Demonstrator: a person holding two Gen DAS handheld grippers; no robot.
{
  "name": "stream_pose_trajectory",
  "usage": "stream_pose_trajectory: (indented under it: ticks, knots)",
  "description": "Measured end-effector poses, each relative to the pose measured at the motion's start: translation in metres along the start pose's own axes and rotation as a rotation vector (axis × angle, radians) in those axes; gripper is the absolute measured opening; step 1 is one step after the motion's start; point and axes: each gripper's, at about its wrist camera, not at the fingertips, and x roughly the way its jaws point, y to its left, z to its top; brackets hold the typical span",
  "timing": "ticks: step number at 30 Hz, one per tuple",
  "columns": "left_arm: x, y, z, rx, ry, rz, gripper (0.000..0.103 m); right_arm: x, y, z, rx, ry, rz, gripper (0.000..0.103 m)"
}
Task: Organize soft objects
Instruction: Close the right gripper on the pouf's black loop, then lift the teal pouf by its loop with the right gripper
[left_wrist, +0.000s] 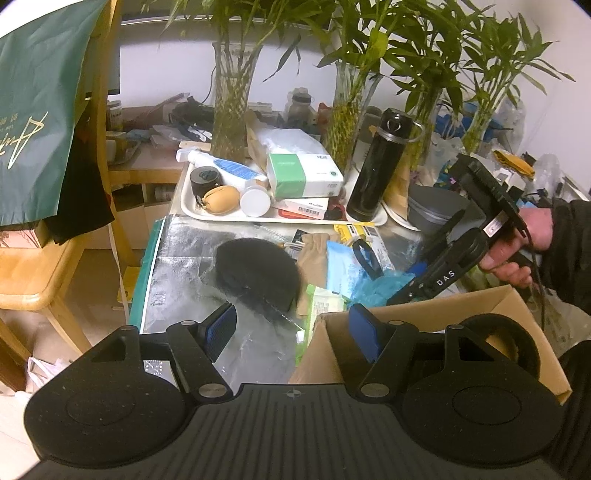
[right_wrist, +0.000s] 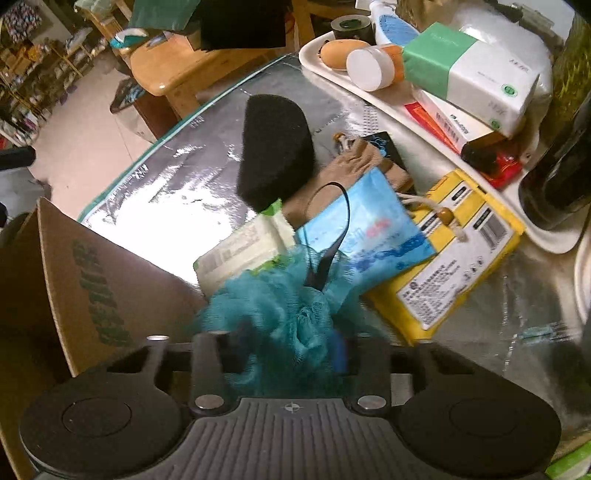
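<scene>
A teal mesh bath puff (right_wrist: 280, 306) with a black loop cord lies on a pile of packets on the foil mat (right_wrist: 177, 184). My right gripper (right_wrist: 290, 345) is shut on it, the mesh bunched between the pads. The left wrist view shows the same gripper (left_wrist: 402, 291), held by a hand, tilted down onto the puff (left_wrist: 376, 288). A black sponge (left_wrist: 258, 273) sits left of the pile, with a beige drawstring pouch (right_wrist: 354, 162) beside it. My left gripper (left_wrist: 291, 328) hovers open over the mat and the corner of the cardboard box (left_wrist: 443, 314), holding nothing.
A white tray (left_wrist: 192, 210) of bottles and tissue packs stands behind the mat. A black flask (left_wrist: 376, 170) and glass vases of bamboo (left_wrist: 231, 99) rise at the back. A blue packet (right_wrist: 373, 229), wipes (right_wrist: 240, 251) and a yellow pack (right_wrist: 454, 266) lie under the puff. A wooden chair (left_wrist: 29, 266) stands left.
</scene>
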Motion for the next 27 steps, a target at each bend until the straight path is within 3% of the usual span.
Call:
stream_pose_trajectory:
  ticks: [4, 11, 20, 27]
  knots:
    - [-0.002, 0.0, 0.002, -0.002, -0.005, -0.003, 0.067, -0.016, 0.011, -0.005, -0.036, -0.055, -0.037, 0.019]
    - [-0.009, -0.005, 0.004, 0.008, -0.025, -0.013, 0.067, -0.059, 0.017, -0.025, -0.028, -0.187, -0.137, 0.017]
    - [-0.014, -0.005, 0.01, 0.011, -0.047, -0.024, 0.067, -0.099, -0.018, -0.073, 0.117, -0.294, -0.314, 0.017]
    - [-0.011, -0.001, 0.014, 0.005, -0.055, -0.019, 0.067, -0.103, -0.034, -0.114, 0.228, -0.344, -0.415, 0.017]
